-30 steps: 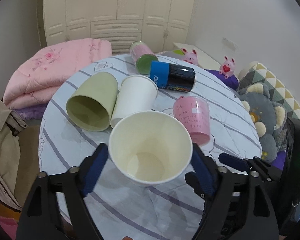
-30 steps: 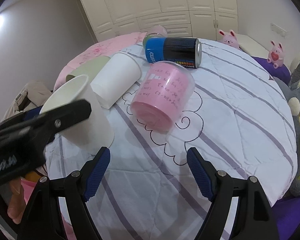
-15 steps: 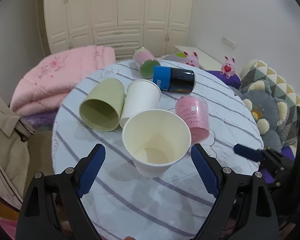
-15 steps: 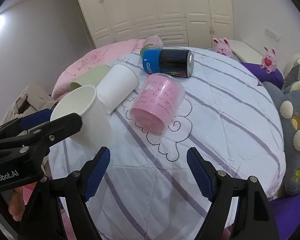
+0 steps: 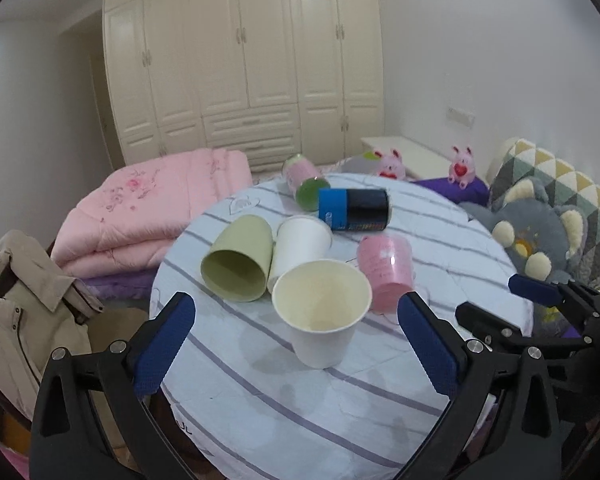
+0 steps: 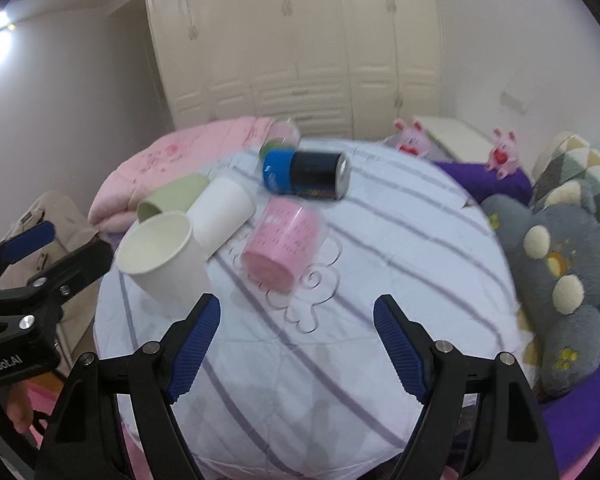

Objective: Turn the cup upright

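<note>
A white paper cup (image 5: 322, 316) stands upright on the round striped table (image 5: 284, 400), mouth up; it also shows in the right wrist view (image 6: 164, 260). My left gripper (image 5: 296, 348) is open and empty, drawn back from the cup, its fingers on either side at a distance. My right gripper (image 6: 296, 340) is open and empty above the table's front part. A second white cup (image 5: 300, 244), a green cup (image 5: 238, 264) and a pink cup (image 5: 386, 272) lie on their sides behind the upright cup.
A blue-and-black can (image 5: 354, 210) and a pink-green container (image 5: 304, 180) lie at the table's back. A folded pink quilt (image 5: 152, 208) is at the left, a beige jacket (image 5: 24, 312) nearer left, a grey plush (image 5: 532, 240) at the right.
My left gripper let go of the white cup, which now stands on the table, and pulled back and up. My right gripper also drew back.
</note>
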